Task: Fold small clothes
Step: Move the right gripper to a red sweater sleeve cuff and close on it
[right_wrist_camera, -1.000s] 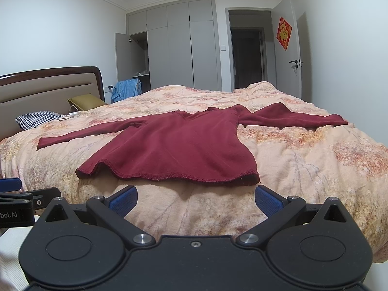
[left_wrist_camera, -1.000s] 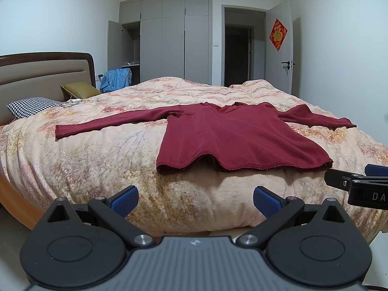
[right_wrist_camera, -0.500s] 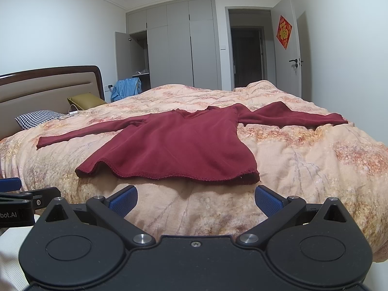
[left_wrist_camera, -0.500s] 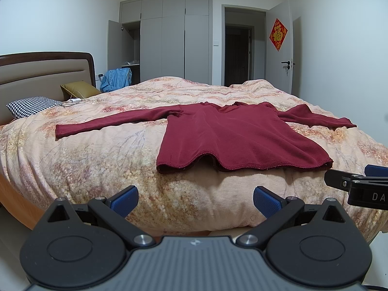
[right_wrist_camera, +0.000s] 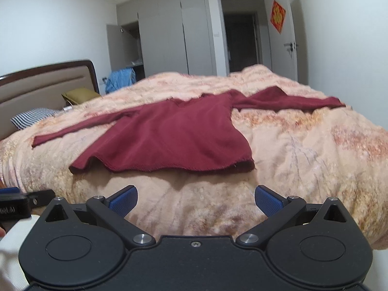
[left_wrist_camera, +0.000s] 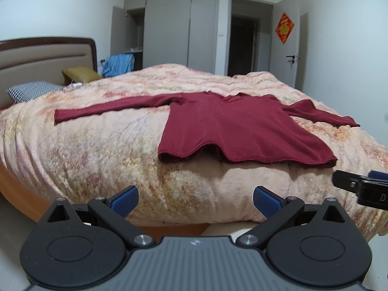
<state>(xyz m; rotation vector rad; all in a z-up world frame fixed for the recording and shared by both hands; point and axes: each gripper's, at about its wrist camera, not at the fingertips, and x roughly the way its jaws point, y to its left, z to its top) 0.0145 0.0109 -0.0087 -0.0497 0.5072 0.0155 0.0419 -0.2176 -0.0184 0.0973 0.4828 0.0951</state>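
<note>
A dark red long-sleeved top (left_wrist_camera: 232, 126) lies flat on the bed, both sleeves spread out sideways, hem toward me. It also shows in the right wrist view (right_wrist_camera: 174, 135). My left gripper (left_wrist_camera: 195, 200) is open and empty, held short of the bed's near edge, below the hem's left part. My right gripper (right_wrist_camera: 196, 200) is open and empty, close to the bed's edge below the hem's right part. The right gripper's side shows at the right of the left wrist view (left_wrist_camera: 361, 186).
The bed has a floral peach quilt (left_wrist_camera: 97, 150), a checked pillow (left_wrist_camera: 31, 91), an olive pillow (left_wrist_camera: 80, 75) and a padded headboard (left_wrist_camera: 36, 58). Blue cloth (left_wrist_camera: 118, 65) lies by an open wardrobe (left_wrist_camera: 167, 29). A door (left_wrist_camera: 286, 41) stands open.
Both grippers have moved forward toward the bed and the top's hem, the right one more, with a slight tilt. Both stay open.
</note>
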